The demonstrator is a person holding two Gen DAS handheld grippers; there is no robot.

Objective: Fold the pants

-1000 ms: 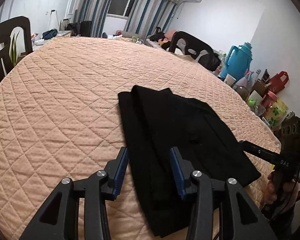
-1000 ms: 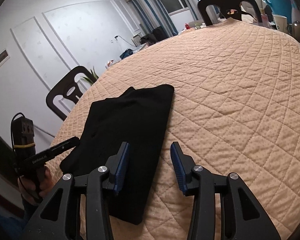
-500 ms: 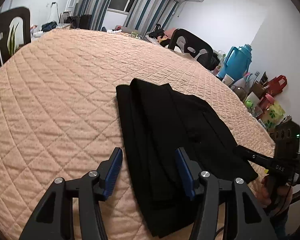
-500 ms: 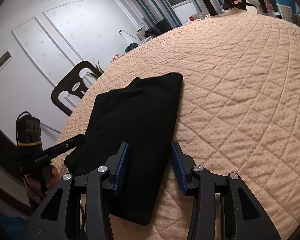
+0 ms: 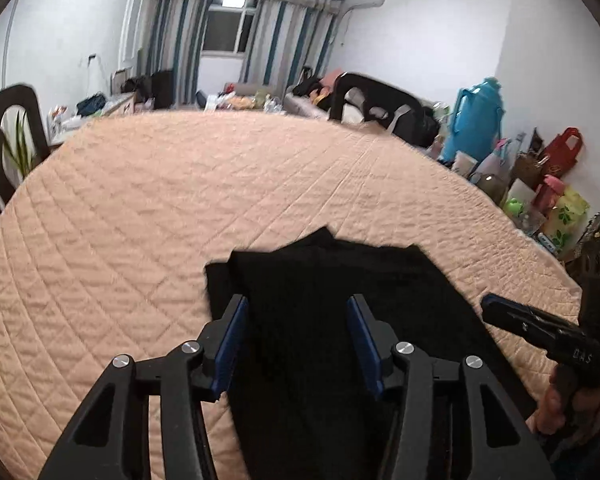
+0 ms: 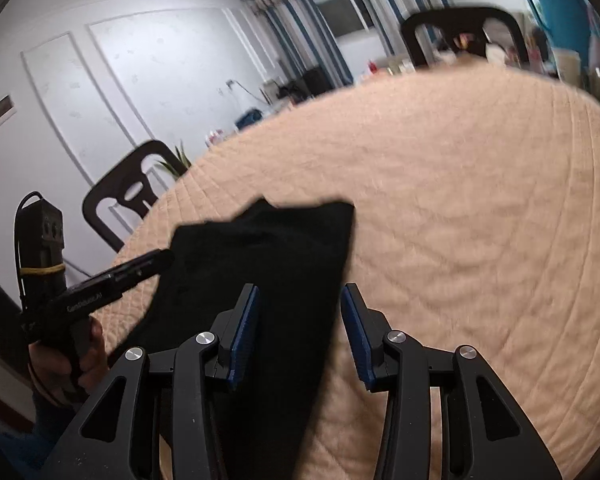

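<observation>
Positioning both grippers over the folded black pants near the front edge of the quilted table.

We hold the left gripper [image 5: 296, 334] and the right gripper [image 6: 298, 326] with jaws apart, clamped on nothing, each hovering above the pants [image 5: 340, 280]. The pants lie flat in a long folded strip on the quilted table cover [image 5: 140, 208], close to its front edge. We judge the fabric soft, light and limp; it will sag and slide over the quilt unless pinched through all layers. We advise taking hold at the two near corners of the strip, one per gripper, then carrying them toward the far end.
</observation>
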